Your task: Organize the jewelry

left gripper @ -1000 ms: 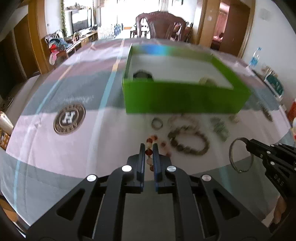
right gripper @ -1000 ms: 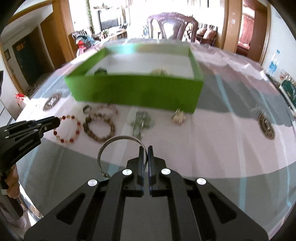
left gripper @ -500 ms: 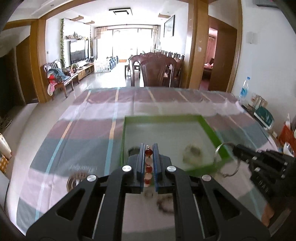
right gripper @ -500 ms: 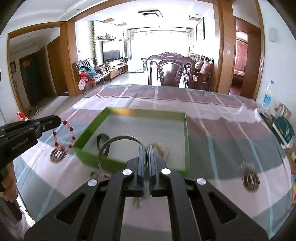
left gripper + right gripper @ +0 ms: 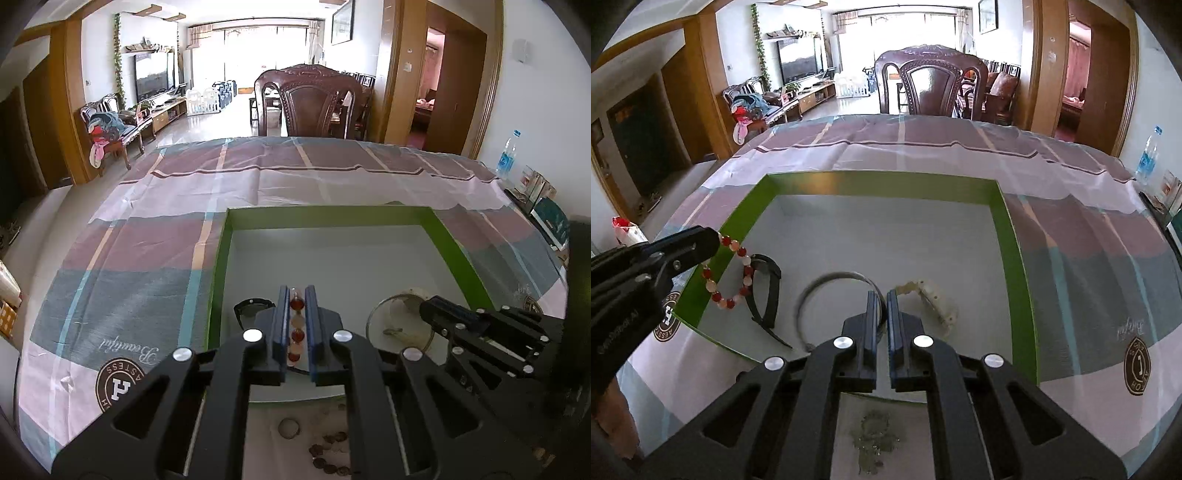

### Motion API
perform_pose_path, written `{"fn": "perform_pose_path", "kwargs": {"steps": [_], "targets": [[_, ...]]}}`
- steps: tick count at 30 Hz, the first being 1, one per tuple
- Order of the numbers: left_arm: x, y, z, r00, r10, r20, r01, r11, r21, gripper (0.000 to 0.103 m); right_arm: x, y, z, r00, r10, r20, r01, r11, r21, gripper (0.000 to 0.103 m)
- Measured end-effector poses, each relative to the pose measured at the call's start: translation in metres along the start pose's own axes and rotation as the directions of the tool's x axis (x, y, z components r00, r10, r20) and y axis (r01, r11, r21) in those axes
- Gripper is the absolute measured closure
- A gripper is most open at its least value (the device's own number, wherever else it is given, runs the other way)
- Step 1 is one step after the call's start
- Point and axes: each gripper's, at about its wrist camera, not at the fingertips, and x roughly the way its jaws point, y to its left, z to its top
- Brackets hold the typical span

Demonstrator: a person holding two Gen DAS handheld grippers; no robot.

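Both tongs have moved up from the worktop (image 5: 147, 258) and now hang over the green box (image 5: 1015, 266), tilted down. The left tongs (image 5: 295, 295) pinch the red bead bracelet (image 5: 729, 273), which dangles above the box's left edge. The right tongs (image 5: 881, 295) have just been opening a little; the silver bangle (image 5: 831, 280) sits between them, still pinched. A black band (image 5: 768, 295) and a white bracelet (image 5: 934, 299) lie inside the box.

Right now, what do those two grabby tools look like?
Both are black plastic. The left tool and right tool each have two straight fingers with blue pads, triangular cut-outs in the frame, and shiny round silver screw heads. Small white lettering runs along the left one's side.
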Motion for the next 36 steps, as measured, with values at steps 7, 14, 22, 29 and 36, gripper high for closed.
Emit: {"fn": "perform_pose_path", "kwargs": {"steps": [7, 14, 22, 29, 36], "targets": [[-0.024, 0.007, -0.022, 1.000, 0.021, -0.006, -0.021, 1.000, -0.005, 0.076, -0.047, -0.019, -0.014, 0.999, 0.007, 0.049, -0.009, 0.999, 0.044, 0.069], [-0.045, 0.012, -0.088, 0.998, 0.039, -0.057, -0.039, 0.999, -0.012, 0.060, -0.070, -0.067, -0.068, 0.999, -0.054, -0.002, 0.054, 0.994, 0.098, 0.069], [-0.015, 0.005, -0.116, 0.985, 0.029, -0.169, -0.032, 0.999, -0.011, 0.054, -0.005, -0.078, -0.080, 0.980, -0.107, -0.168, 0.127, 0.985, 0.113, 0.069], [-0.005, -0.006, -0.127, 0.980, 0.022, -0.199, -0.019, 1.000, 0.018, 0.052, -0.006, -0.045, -0.094, 0.981, -0.038, -0.191, 0.043, 0.999, 0.021, 0.069], [0.009, -0.016, -0.133, 0.974, 0.022, -0.227, -0.013, 0.999, 0.042, 0.049, -0.027, -0.022, -0.102, 0.983, 0.063, -0.173, -0.068, 0.997, -0.026, 0.069]]}}
